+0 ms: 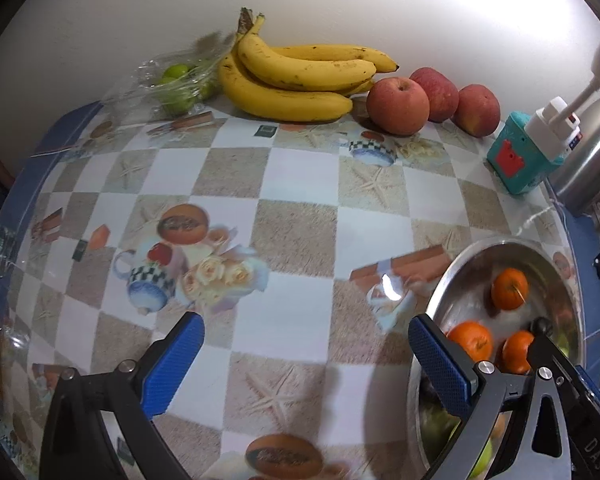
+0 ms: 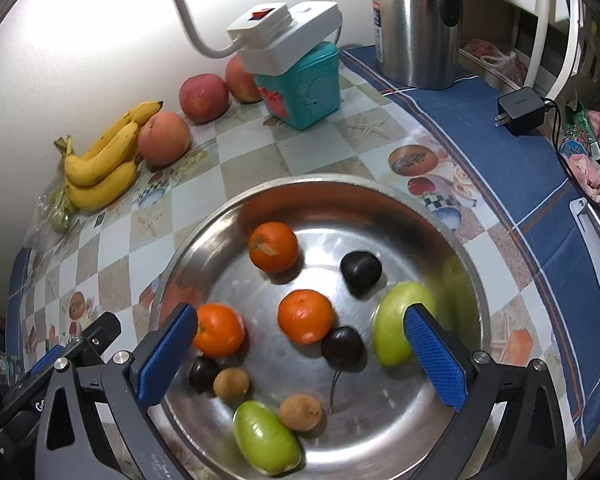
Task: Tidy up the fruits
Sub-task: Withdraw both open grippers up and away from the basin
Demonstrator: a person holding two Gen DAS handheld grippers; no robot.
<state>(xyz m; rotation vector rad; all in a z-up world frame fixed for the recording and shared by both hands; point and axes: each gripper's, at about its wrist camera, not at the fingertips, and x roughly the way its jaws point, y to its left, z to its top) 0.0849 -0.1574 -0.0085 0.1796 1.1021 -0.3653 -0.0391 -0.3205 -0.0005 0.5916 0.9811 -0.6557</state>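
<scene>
A steel bowl [image 2: 204,236] sits under my right gripper [image 2: 300,328], whose blue pads are wide open and hold nothing. In the bowl lie three oranges [image 2: 305,315], green fruits [image 2: 396,326], dark plums [image 2: 360,270] and small brown fruits [image 2: 300,412]. My left gripper [image 1: 306,344] hangs open over the checked tablecloth, left of the same bowl [image 1: 452,276]; nothing is between its fingers. At the wall lie a bunch of bananas [image 1: 296,80], three red apples [image 1: 398,106] and a clear bag of green limes [image 1: 176,84].
A teal box [image 2: 304,88] with a white lamp base [image 2: 288,36] on it stands by the apples. A steel kettle [image 2: 416,20] and a black charger [image 2: 518,110] are at the back right. Clutter lines the table's right edge.
</scene>
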